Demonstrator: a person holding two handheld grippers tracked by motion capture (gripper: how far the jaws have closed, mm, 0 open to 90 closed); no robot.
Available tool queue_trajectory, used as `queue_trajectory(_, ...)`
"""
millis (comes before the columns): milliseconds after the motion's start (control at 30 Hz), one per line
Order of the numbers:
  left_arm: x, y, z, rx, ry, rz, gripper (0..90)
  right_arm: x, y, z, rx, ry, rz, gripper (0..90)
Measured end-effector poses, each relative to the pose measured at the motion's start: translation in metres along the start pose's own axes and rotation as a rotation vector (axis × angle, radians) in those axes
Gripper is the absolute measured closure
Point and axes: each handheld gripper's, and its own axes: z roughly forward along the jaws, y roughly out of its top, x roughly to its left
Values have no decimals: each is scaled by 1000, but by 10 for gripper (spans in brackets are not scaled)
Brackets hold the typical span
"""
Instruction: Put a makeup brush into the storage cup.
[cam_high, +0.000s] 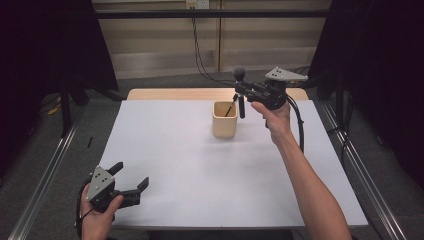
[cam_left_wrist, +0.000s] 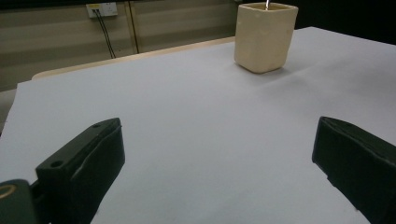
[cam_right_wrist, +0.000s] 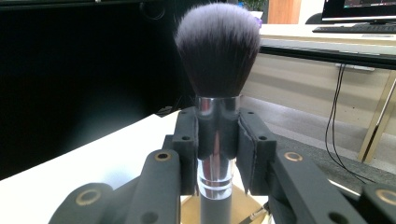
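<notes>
1. Two hand-held grippers are at work here: the right hand-held gripper is up in the air at the far side of the table, and the left hand-held gripper rests low at the near left corner.
2. The right one has its jaws squeezed tight on a big makeup brush. The pads press on the shiny metal neck, just under the fluffy dark bristles.
3. The brush stands straight up, bristles on top. Its dark handle hangs down beside the cup's far right edge, with its tip about level with the rim.
4. A cream square cup sits on the table, a bit behind the middle. One thin dark brush leans inside it.
5. The left hand-held gripper has its jaws wide apart, with nothing between them. It is well apart from the cup.
6. The step in hand looks like moving the big brush at the cup, either putting it in or lifting it away. The pictures cannot settle which.
7. If it is going in, the next move needs the handle lined up over the opening, then a slow, straight drop.
8. The handle should miss the rim and the thin brush, so the cup does not tip.
</notes>
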Motion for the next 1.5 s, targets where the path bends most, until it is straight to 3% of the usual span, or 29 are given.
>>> queue_trajectory(533, 0, 0, 1, 0, -1, -8, 26, -5, 7, 21, 10, -31, 7, 714)
queue_trajectory(733, 1, 0, 1, 3, 2, 10, 26, -6, 7, 33, 22, -35, 0, 714)
queue_trajectory(1500, 1, 0, 0, 2, -4, 17, 24, -5, -11, 54, 17, -37, 2, 713)
